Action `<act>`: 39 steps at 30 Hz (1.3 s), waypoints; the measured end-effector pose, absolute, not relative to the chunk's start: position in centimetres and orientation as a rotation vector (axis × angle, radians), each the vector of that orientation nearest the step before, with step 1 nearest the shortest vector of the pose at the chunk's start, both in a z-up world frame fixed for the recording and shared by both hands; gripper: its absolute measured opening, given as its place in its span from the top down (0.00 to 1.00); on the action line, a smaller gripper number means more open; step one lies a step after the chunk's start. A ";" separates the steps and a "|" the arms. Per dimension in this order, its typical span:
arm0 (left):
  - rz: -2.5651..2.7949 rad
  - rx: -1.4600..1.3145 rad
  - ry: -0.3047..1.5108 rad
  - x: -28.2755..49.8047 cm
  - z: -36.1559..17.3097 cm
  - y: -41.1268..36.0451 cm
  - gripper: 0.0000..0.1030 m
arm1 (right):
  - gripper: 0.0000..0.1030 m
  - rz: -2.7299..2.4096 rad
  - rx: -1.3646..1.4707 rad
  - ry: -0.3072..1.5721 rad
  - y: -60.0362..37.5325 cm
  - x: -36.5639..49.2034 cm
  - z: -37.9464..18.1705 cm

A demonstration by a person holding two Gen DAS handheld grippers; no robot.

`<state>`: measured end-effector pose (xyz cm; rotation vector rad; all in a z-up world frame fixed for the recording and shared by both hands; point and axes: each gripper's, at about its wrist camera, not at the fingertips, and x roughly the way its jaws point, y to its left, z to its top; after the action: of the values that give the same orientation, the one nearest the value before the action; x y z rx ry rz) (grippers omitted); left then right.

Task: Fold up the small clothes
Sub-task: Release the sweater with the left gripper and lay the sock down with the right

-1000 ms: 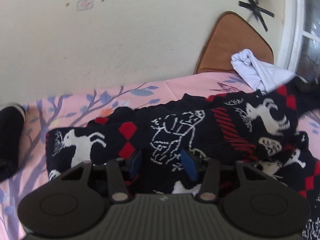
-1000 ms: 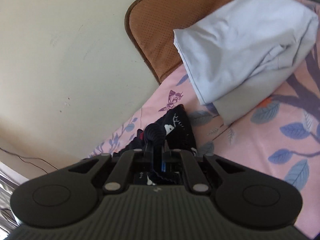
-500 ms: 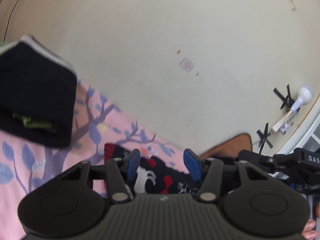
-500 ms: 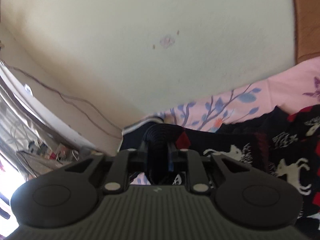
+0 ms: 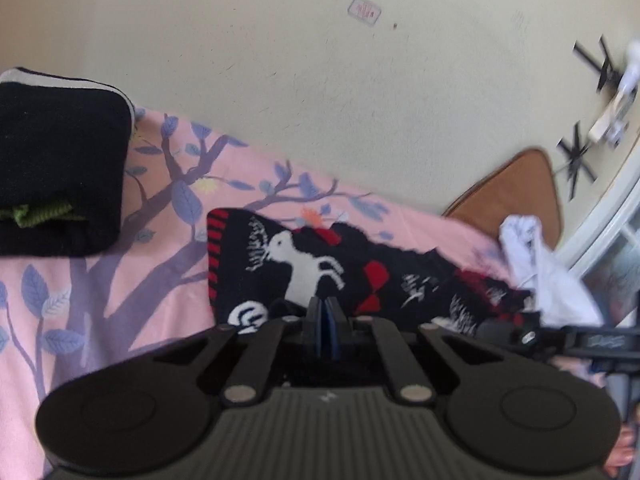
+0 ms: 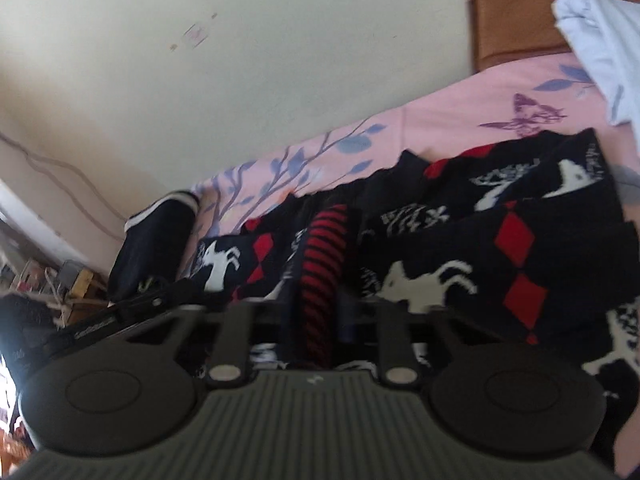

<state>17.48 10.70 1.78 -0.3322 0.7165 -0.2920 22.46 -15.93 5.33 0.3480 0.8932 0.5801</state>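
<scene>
A black knit sweater (image 5: 312, 264) with white deer and red diamonds lies crumpled across the pink bedsheet (image 5: 120, 300). My left gripper (image 5: 326, 304) is shut at the sweater's near edge. Its blue pads meet, and no cloth shows between them. In the right wrist view the sweater (image 6: 500, 240) fills the middle. There my right gripper (image 6: 322, 292) is shut on the sweater's red-and-black striped band (image 6: 324, 248), which stands up between the fingers. The right gripper's body (image 5: 580, 340) shows at the right edge of the left wrist view.
A folded black garment (image 5: 60, 160) with a green label lies on the sheet to the left. A pale crumpled cloth (image 5: 536, 264) and a brown cushion (image 5: 516, 192) sit to the right, against the cream wall (image 5: 320, 100). A window frame (image 5: 624, 208) closes the far right.
My left gripper was open over the sweater and is now shut at its edge. My right gripper swung left from the pale cloth and now grips the striped band.
</scene>
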 end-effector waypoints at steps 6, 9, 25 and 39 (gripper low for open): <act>-0.240 -0.296 0.723 17.4 1.6 11.4 0.97 | 0.89 0.686 0.299 0.756 -13.6 22.1 8.3; -0.240 -0.285 0.726 17.5 1.7 11.1 0.96 | 0.74 0.483 0.135 0.858 -15.0 22.7 5.3; -0.232 -0.467 0.643 16.9 3.5 14.6 0.94 | 0.49 0.735 -0.303 0.614 -8.1 15.3 7.9; -0.221 -0.528 0.607 16.6 4.1 17.3 0.94 | 0.93 1.066 -0.245 0.713 -4.6 18.4 9.1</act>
<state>16.59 17.29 4.15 -0.5280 0.6072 -0.2214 18.41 -4.65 9.10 -0.2445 0.7131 1.0660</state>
